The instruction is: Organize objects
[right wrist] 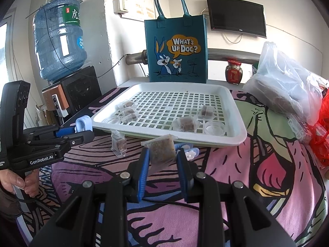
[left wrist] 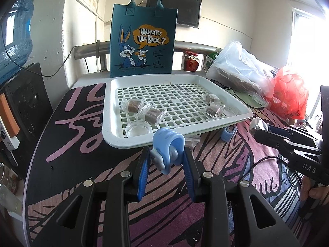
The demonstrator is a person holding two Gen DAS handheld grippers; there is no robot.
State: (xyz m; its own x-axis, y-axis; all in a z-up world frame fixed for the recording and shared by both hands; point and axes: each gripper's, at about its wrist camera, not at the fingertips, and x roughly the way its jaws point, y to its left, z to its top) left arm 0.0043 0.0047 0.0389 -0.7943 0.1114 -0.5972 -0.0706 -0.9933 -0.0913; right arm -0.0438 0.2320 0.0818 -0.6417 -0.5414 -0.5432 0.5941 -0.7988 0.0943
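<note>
A round table [right wrist: 236, 164] wears a soft cloth with pink and black cartoon drawings. Near its far edge sits a white plastic tray [left wrist: 244, 114] with a floor full of square holes. Brown snack cubes in crinkly clear wrappers [left wrist: 152, 115] and small clear round cups [left wrist: 137, 130] lie near the tray's front edge. A blue felt bag [right wrist: 175, 51] stands upright behind the tray. The left gripper [left wrist: 167, 158] squeezes a smooth blue rubbery clip [left wrist: 167, 144] just before the tray's front rim. The right gripper [right wrist: 162, 154] pinches a flat clear packet of brown bits [right wrist: 162, 149] above the cloth, near the tray's front edge.
</note>
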